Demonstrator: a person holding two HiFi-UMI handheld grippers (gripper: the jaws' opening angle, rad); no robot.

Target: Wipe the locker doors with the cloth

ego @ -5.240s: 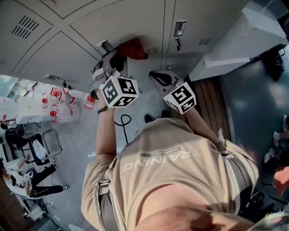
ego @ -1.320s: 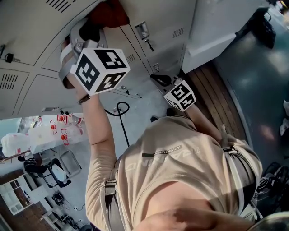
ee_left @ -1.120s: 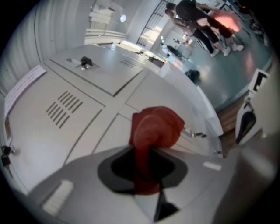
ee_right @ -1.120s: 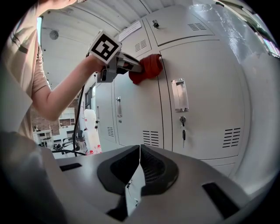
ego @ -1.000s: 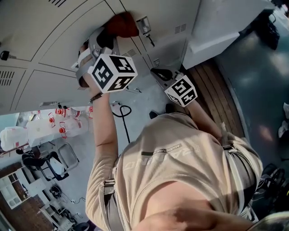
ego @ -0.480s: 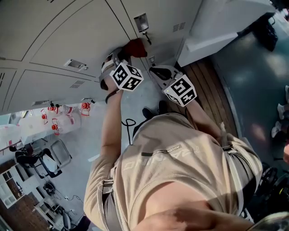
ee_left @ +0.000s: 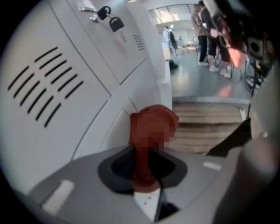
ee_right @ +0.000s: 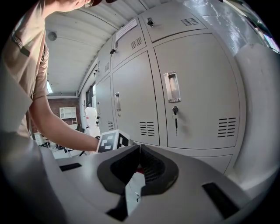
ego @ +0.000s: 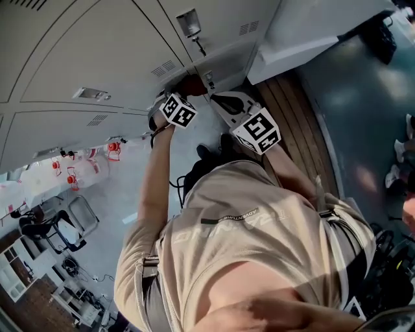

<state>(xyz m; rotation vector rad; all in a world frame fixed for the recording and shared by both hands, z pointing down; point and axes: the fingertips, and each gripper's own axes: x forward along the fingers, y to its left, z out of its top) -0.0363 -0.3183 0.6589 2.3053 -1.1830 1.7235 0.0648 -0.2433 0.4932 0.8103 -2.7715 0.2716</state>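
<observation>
My left gripper (ego: 176, 97) is shut on a red cloth (ego: 190, 84) and holds it against the bottom of the grey locker doors (ego: 97, 52), close to the floor. In the left gripper view the cloth (ee_left: 151, 129) bunches out of the left gripper (ee_left: 146, 151) beside a vented door (ee_left: 65, 109). My right gripper (ego: 219, 99) hovers just to the right, off the doors. Its jaws are shut with nothing between them. The right gripper view shows the right gripper (ee_right: 139, 147) facing the locker doors (ee_right: 192, 87), with the left gripper's marker cube (ee_right: 113, 141) at its left.
A wooden plank platform (ego: 292, 110) runs along the right, beside a white cabinet (ego: 311, 32). Keys (ee_left: 105, 13) hang in a lock above the cloth. Chairs (ego: 71, 217) and a table with red-capped bottles (ego: 71, 172) stand at the left. People (ee_left: 205, 30) stand far off.
My left gripper has carried the cloth down the locker door from the upper part to the bottom near the floor. The right gripper has hardly moved.
</observation>
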